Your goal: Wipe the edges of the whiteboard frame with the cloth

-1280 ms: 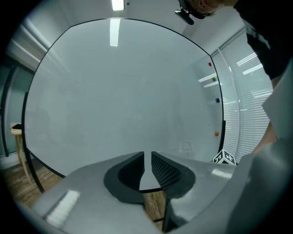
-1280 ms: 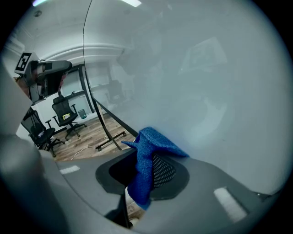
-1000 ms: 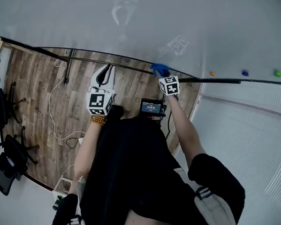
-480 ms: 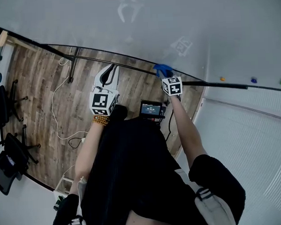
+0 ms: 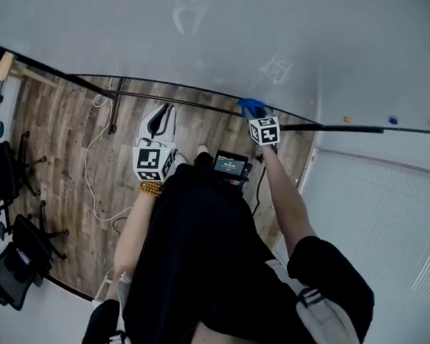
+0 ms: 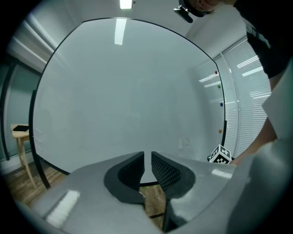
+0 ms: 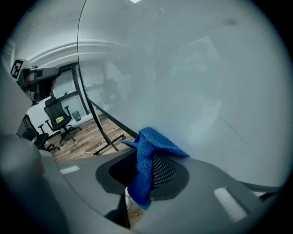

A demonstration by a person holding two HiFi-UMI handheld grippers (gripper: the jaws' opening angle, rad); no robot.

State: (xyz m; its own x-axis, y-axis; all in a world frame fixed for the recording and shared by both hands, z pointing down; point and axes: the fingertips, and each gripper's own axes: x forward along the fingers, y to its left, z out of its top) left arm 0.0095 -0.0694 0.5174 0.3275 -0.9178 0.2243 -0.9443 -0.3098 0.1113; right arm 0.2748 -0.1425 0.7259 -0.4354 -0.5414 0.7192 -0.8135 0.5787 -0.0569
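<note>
The right gripper (image 7: 145,170) was clamped on the blue woven cloth (image 7: 147,148), held at the black whiteboard frame edge (image 5: 328,129). The left gripper (image 6: 147,170) was nearly closed, empty, nearby.

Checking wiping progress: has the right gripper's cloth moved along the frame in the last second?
Yes, slightly: the cloth in the right gripper has slid left along the frame, away from the orange magnet.

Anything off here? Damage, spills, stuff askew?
Nothing stands out. The right gripper is shut on the blue cloth at the lower edge of the whiteboard frame; the left gripper is shut and empty. A loose cable trails across the wood floor, nothing more.
</note>
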